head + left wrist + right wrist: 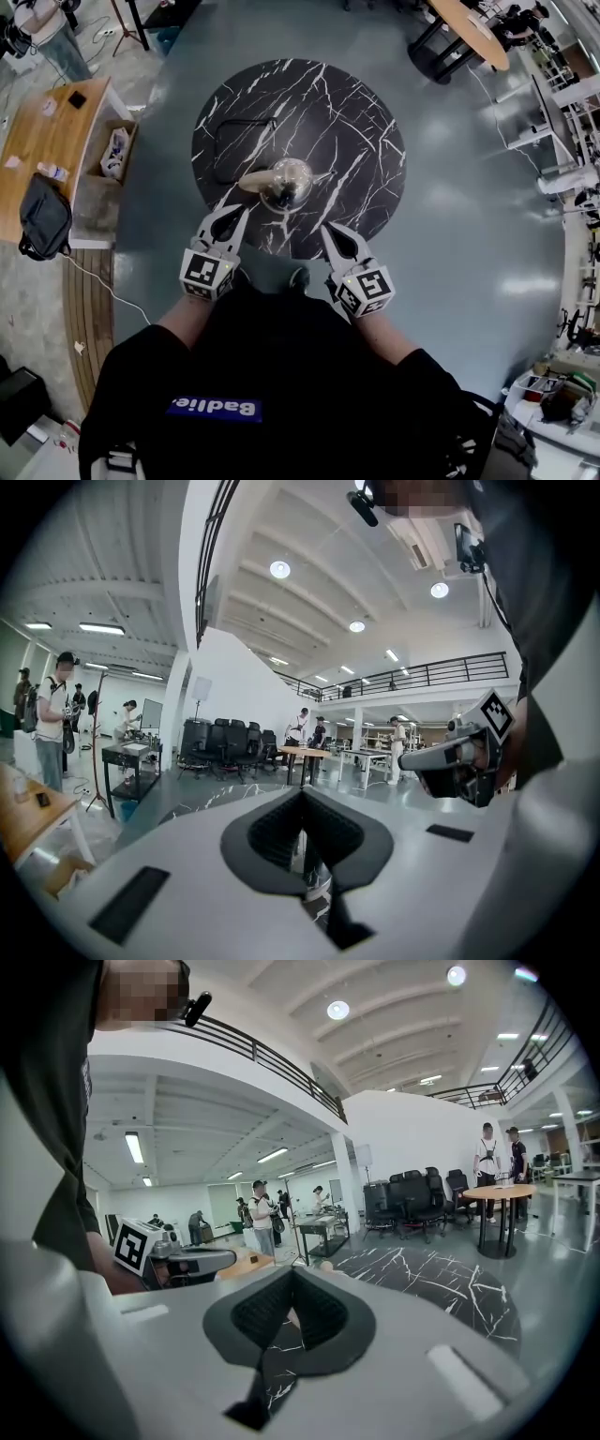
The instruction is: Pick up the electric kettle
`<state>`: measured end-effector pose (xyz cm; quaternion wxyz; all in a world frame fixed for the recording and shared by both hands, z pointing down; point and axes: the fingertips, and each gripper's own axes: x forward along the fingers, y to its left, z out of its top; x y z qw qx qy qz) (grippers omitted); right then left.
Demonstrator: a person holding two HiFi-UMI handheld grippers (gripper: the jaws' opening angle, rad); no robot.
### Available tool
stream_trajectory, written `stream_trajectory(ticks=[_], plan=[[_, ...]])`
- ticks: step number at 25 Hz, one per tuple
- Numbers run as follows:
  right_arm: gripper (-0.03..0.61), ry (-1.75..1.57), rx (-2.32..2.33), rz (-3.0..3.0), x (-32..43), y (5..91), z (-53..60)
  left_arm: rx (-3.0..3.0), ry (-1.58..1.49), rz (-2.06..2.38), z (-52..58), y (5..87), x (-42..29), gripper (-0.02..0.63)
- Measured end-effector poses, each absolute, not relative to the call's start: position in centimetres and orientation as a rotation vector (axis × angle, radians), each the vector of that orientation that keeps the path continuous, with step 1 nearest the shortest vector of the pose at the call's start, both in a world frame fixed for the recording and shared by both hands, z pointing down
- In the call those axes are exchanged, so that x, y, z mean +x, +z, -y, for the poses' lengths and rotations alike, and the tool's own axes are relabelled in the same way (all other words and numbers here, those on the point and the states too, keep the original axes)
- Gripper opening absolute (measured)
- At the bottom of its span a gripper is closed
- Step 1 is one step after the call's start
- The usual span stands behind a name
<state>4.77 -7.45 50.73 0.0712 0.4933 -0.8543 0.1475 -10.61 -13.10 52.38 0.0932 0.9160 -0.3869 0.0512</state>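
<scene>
You have not yet started the pick: the electric kettle (286,183) stands upright on the round black marble tabletop (319,112), a little to your side of its middle, and nothing touches it. Its pale handle (253,181) sticks out toward the left of the head view and its spout toward the right.

Your left gripper (238,215) and right gripper (329,230) sit near the rim of the tabletop closest to you, one to each side of the kettle and both short of it. Both point roughly toward it.

In the left gripper view the jaws are pressed together with nothing between them. The right gripper view shows the same: pads meeting at the tip, holding nothing.

So all of the task is ahead of you, as I read it:
- Spread the jaws of the gripper you mean to use. The left looks better placed, since the handle is turned to its side.
- Bring those jaws around the handle and close them firmly.
- Lift the kettle clear of the tabletop.
</scene>
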Motion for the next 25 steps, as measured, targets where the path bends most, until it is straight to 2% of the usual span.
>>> stream_trajectory(ticks=[18,21,25], plan=[[0.003,0.495,1.348,2.576,8.3,52.7,10.6,2.559,0.308,1.357,18.2,58.6,-9.2,0.009],[0.003,0.512,1.339,2.566,8.7,53.0,10.7,2.550,0.332,1.364,18.6,59.8,-9.2,0.079],[0.003,0.526,1.317,2.564,8.9,53.2,10.8,2.525,0.379,1.385,19.2,60.9,-9.4,0.104]])
